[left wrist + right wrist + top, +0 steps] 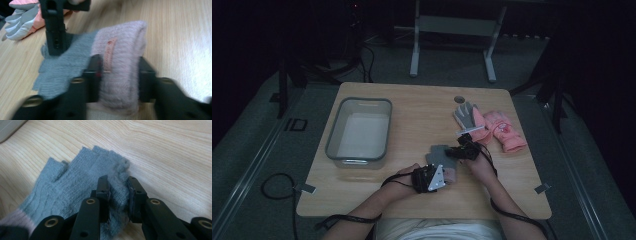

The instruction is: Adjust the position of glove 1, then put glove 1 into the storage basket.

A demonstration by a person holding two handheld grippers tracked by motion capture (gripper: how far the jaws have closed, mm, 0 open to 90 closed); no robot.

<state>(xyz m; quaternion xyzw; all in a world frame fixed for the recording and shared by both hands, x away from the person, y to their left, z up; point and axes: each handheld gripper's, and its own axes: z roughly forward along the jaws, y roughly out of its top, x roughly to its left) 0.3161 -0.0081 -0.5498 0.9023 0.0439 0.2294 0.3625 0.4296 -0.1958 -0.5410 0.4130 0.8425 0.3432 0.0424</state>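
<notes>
A grey fingerless knit glove (438, 151) with a pale pink cuff (120, 50) lies flat on the wooden table (412, 105) near the front edge. In the left gripper view my left gripper (120, 66) is shut on the cuff, one jaw on each side of it. In the high view that gripper (446, 176) sits at the glove's near end. My right gripper (118, 187) is shut on a bunched fold of the grey glove (72, 182) near its finger end. It shows in the high view (453, 151) at the glove's far side.
A grey plastic bin (358, 132) stands on the left half of the table. A pair of pink gloves with grey and white palms (489, 125) lies at the right, just beyond the right gripper. A round hole (459, 99) is in the tabletop at the back.
</notes>
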